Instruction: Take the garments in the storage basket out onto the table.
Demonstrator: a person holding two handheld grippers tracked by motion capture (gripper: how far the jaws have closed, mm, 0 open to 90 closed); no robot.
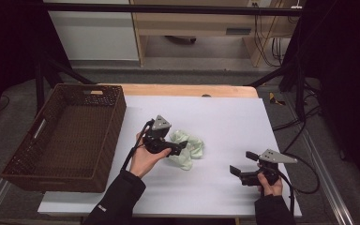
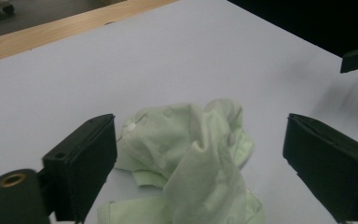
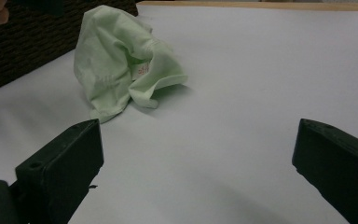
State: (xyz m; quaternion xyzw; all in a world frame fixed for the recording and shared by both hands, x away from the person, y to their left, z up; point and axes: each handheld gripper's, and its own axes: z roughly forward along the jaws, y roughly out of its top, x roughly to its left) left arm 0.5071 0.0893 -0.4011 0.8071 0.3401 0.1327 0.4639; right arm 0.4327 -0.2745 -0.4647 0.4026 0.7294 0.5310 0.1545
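- Cloth (image 1: 187, 149), pale green, lies crumpled on the white sheet (image 1: 215, 117); our left gripper (image 1: 182, 146) is spread beside it.
- Basket (image 1: 65, 136) at left holds nothing; our right gripper (image 1: 242, 164) waits spread; putting the cloth in is left, we think.

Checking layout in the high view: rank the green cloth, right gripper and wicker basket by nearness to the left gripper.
From the left gripper:
1. Green cloth, right at its jaws.
2. Wicker basket, on the table's left edge.
3. Right gripper, toward the table's near right.

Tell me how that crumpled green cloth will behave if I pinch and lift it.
The pale green cloth lies in soft crumpled folds, so it probably hangs floppy. It looks thin, likely light. A pinch may catch just one fold, letting the rest unfurl.
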